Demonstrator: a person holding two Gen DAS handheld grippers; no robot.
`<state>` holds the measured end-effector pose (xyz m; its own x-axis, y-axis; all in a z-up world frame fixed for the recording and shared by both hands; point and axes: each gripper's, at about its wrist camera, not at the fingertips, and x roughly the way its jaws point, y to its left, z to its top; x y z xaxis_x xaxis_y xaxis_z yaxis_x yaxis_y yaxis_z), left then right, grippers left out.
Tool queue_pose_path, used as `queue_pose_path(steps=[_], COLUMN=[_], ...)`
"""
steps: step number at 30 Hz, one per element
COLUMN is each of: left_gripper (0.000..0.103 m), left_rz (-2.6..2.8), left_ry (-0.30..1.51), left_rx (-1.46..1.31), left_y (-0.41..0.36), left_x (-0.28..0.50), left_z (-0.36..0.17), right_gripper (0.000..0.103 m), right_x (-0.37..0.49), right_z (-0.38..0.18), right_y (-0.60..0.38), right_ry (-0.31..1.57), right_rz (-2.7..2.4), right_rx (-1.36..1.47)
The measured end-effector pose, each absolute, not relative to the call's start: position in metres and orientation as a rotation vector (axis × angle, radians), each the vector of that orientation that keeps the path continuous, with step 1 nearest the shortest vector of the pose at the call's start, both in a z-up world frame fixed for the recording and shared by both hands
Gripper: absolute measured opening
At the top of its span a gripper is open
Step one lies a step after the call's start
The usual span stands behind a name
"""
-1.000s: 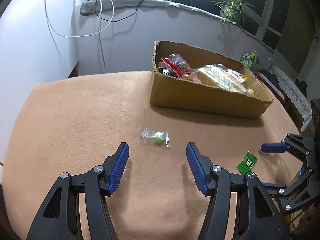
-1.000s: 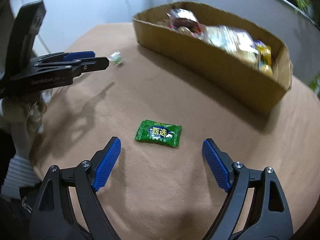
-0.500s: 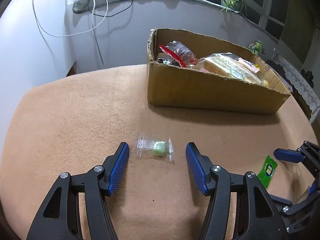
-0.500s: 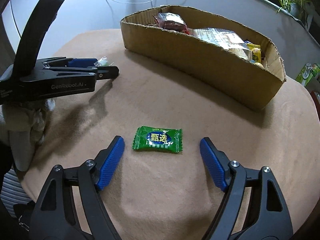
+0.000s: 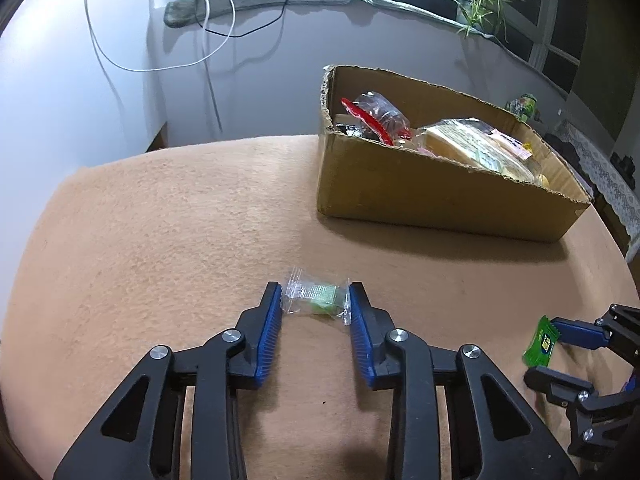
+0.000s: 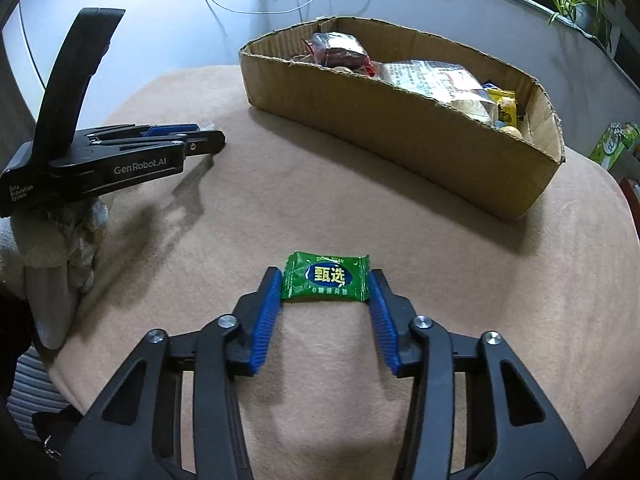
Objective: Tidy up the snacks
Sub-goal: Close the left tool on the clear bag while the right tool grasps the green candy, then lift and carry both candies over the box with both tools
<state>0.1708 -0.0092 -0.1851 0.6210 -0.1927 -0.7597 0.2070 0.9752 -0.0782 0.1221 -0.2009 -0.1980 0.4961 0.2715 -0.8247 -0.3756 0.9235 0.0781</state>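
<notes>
My left gripper (image 5: 315, 300) has closed onto a clear-wrapped green candy (image 5: 318, 296) lying on the tan tablecloth; both blue pads touch the wrapper's ends. My right gripper (image 6: 326, 282) has closed onto a green candy packet (image 6: 326, 278) with a blue label, pads touching its two ends. The packet also shows at the right edge of the left wrist view (image 5: 541, 340). A cardboard box (image 5: 440, 196) holding several snack packs stands at the back; it also shows in the right wrist view (image 6: 400, 120).
The left gripper body and gloved hand (image 6: 100, 164) lie at the left of the right wrist view. A wall with cables and a sill with a plant (image 5: 476, 4) stand behind the table. The table edge (image 6: 624, 208) curves off right.
Both grippers moved forward and down over their candies and narrowed their jaws until the pads touch the wrapper ends. The candies remain on the cloth.
</notes>
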Motion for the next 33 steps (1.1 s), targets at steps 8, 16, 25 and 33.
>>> queue_pose_path(steps=[8, 16, 25, 33], left_gripper=[0.026, 0.026, 0.026, 0.026], left_rz=[-0.239, -0.243, -0.237, -0.247], left_ry=[0.862, 0.854, 0.841, 0.813], left_rx=[0.015, 0.003, 0.035, 0.044], left_y=[-0.009, -0.006, -0.01, -0.015], left_x=[0.169, 0.164, 0.152, 0.138], left_z=[-0.184, -0.18, -0.172, -0.16], right_gripper=[0.036, 0.036, 0.036, 0.036], right_x=[0.123, 0.123, 0.12, 0.114], right_z=[-0.196, -0.195, -0.191, -0.182], right_y=[-0.202, -0.207, -0.21, -0.211], right_ry=[0.977, 0.976, 0.964, 0.94], right_rz=[0.402, 0.411, 0.423, 0.421], right_rx=[-0.098, -0.061, -0.04, -0.031])
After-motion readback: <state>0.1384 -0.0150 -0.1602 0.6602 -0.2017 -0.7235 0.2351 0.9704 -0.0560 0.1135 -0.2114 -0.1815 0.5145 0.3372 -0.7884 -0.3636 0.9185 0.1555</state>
